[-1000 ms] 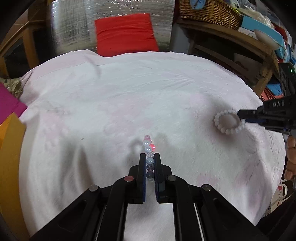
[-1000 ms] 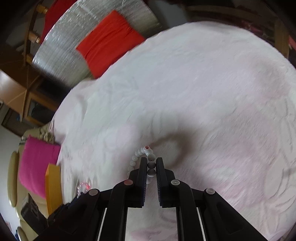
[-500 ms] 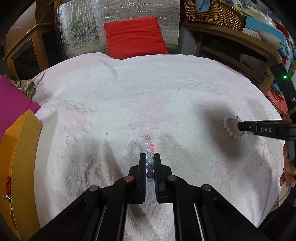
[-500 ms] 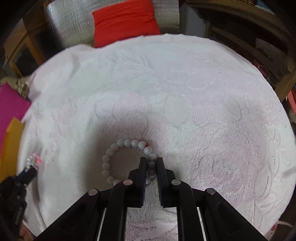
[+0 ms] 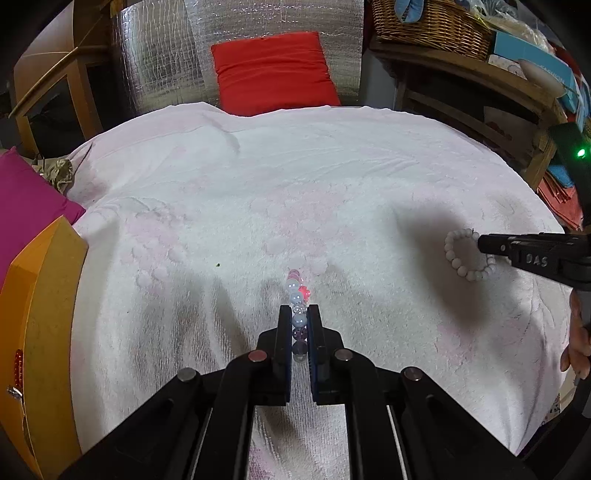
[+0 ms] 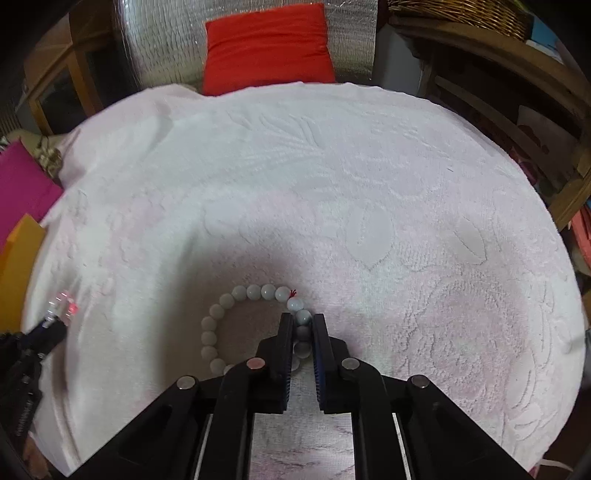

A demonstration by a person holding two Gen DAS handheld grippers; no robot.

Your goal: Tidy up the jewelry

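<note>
My left gripper [image 5: 298, 311] is shut on a bracelet of pale blue, purple and pink beads [image 5: 295, 291], held edge-on above the white towel [image 5: 295, 192]. My right gripper [image 6: 303, 318] is shut on a white bead bracelet [image 6: 236, 295] whose loop lies left of the fingers on or just over the towel [image 6: 369, 184]. In the left wrist view the right gripper [image 5: 480, 245] comes in from the right with the white bracelet [image 5: 466, 254]. In the right wrist view the left gripper [image 6: 55, 321] and its beads [image 6: 64, 304] show at the far left.
An orange box [image 5: 37, 314] with red beads inside [image 5: 17, 365] stands at the towel's left edge, with a magenta cushion [image 5: 26, 199] behind it. A red cushion [image 5: 273, 70] leans on silver foil at the back. Wooden shelves and a wicker basket [image 5: 428, 22] stand at back right.
The right gripper turned and lowered the white bracelet toward the towel. The left wrist view shifted, bringing more of the orange box into view; its grip is unchanged.
</note>
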